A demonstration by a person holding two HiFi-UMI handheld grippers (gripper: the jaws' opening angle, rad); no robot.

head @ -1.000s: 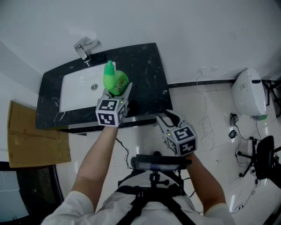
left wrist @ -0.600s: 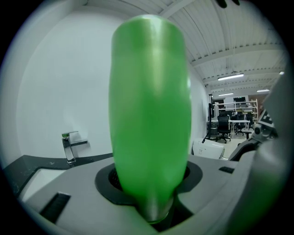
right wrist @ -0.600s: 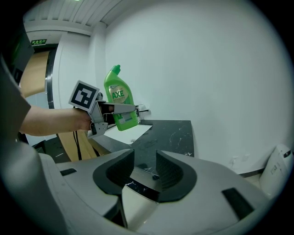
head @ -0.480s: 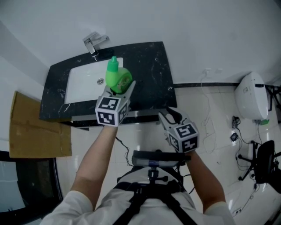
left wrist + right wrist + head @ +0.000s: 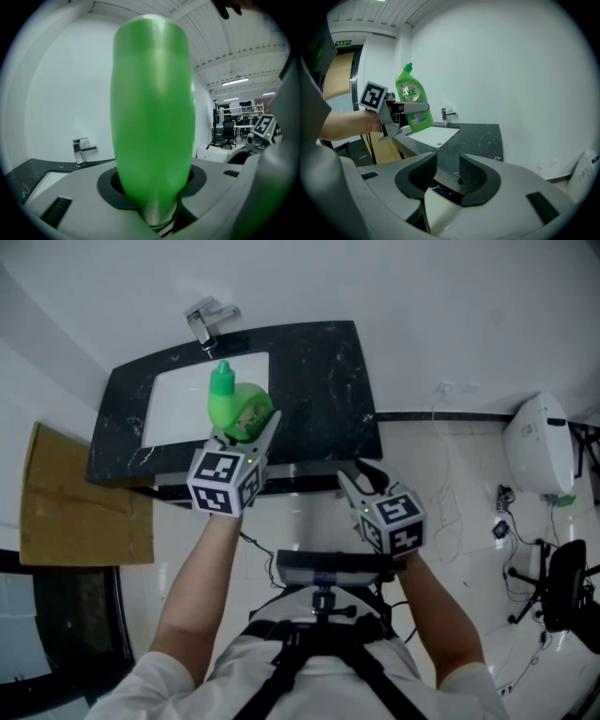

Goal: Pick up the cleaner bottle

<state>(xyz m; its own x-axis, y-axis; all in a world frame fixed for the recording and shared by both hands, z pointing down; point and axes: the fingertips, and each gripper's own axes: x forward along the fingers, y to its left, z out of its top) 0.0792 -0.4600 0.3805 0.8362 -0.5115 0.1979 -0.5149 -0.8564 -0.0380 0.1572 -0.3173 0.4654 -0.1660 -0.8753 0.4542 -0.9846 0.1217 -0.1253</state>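
At nine o'clock in the head view, a brown cardboard sheet (image 5: 84,493) is seen on the floor, beside the dark marbled tabletop (image 5: 319,381). A white sink (image 5: 178,404) is set into the tabletop's left half, and a chrome faucet (image 5: 208,320) is mounted at its twelve o'clock. The green cleaner bottle (image 5: 236,409) is held upright in the air over the sink's near right corner, at about eleven o'clock from the frame's centre. It is clamped between the jaws of the left hand-held gripper (image 5: 248,432), whose own view is filled by the bottle's green body. The right hand-held gripper (image 5: 361,482) is held at four o'clock of the bottle, before the tabletop's front edge. Its jaws are parted, with nothing gripped between them. A white rounded fixture (image 5: 536,446) is seen at three o'clock, and a black office chair (image 5: 562,582) at four o'clock.
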